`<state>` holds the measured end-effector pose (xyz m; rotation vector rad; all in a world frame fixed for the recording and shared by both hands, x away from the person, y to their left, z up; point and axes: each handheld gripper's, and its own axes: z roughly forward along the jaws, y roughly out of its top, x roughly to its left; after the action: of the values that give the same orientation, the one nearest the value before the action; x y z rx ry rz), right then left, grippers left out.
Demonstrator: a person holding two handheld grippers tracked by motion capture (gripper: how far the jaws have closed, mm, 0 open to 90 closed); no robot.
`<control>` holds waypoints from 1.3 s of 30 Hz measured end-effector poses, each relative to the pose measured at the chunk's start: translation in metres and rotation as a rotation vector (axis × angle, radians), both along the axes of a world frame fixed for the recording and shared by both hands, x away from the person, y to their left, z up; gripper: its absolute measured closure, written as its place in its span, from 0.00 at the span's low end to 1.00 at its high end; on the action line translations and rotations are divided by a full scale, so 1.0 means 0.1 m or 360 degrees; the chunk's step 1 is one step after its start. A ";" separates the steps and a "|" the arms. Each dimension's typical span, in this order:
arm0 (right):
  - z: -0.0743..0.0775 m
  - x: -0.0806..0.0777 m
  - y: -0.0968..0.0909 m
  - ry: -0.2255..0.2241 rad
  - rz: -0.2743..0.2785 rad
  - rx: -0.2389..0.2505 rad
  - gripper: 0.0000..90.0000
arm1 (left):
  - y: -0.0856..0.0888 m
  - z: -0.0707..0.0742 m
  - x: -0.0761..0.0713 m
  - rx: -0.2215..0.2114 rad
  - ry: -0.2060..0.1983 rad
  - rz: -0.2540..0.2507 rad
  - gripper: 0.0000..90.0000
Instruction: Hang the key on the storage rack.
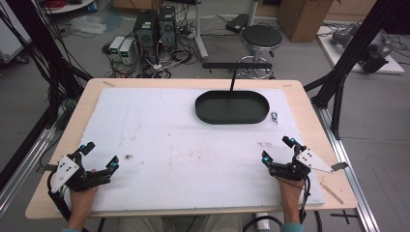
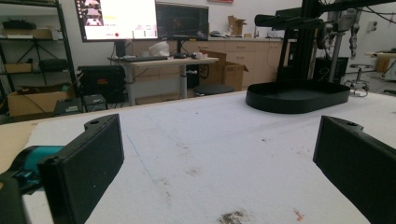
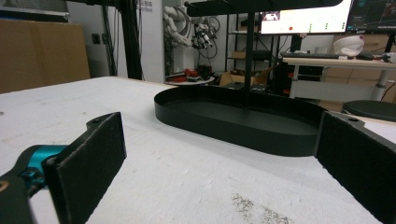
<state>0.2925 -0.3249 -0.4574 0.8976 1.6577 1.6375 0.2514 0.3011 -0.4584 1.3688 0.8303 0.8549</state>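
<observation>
Black oval tray [image 1: 232, 107], the landmark: it lies flat on the white mat [image 1: 159, 145] toward the far side of the table [image 1: 309, 104], right of centre, and nothing lies in it. A thin black post rises from the tray's far rim to a dark crossbar above. A small metal object [image 1: 274, 116], too small to identify, lies on the mat just beside the tray's right end.

Right gripper [image 1: 280, 151]: near side of the tray and a little to its right, well apart from it, held low over the mat. Its fingers [image 3: 88, 161] are spread wide with nothing between them; in the right gripper view the tray sits straight ahead between the two black pads.

Left gripper [image 1: 100, 155]: near side of the tray and far to its left, at the mat's near left corner. Its fingers [image 2: 86, 163] are likewise spread and empty; in the left gripper view the tray [image 2: 297, 95] shows ahead and off to the right. A dark speck [image 1: 128, 156] marks the mat just right of this gripper.

Judgement on the step: both grippers appear to be at rest before a reach. The right gripper is the better placed for the tray or the small object beside it. A good approach keeps the fingers spread until they straddle the target, stays low, and steers clear of the post and crossbar above the tray's far rim.
</observation>
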 end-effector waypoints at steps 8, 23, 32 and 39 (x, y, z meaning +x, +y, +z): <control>0.00 -0.01 0.00 -0.0009 0.0001 0.0000 0.02 | 0.00 0.00 0.00 -0.0002 -0.0006 -0.0001 0.02; 0.00 -0.01 -0.01 -0.0016 0.0004 0.0009 0.02 | 0.00 0.00 -0.01 0.0000 -0.0012 0.0000 0.02; 0.12 0.05 -0.04 0.0053 0.0008 -0.0001 0.02 | 0.00 0.00 0.00 -0.0002 -0.0009 0.0000 0.02; 0.37 0.16 -0.09 0.0108 0.0019 -0.0075 0.02 | 0.00 0.00 0.00 0.0001 -0.0004 0.0002 0.02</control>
<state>0.3088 -0.3340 -0.4207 0.9309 1.7434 1.5850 0.2513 0.3012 -0.4583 1.3679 0.8287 0.8577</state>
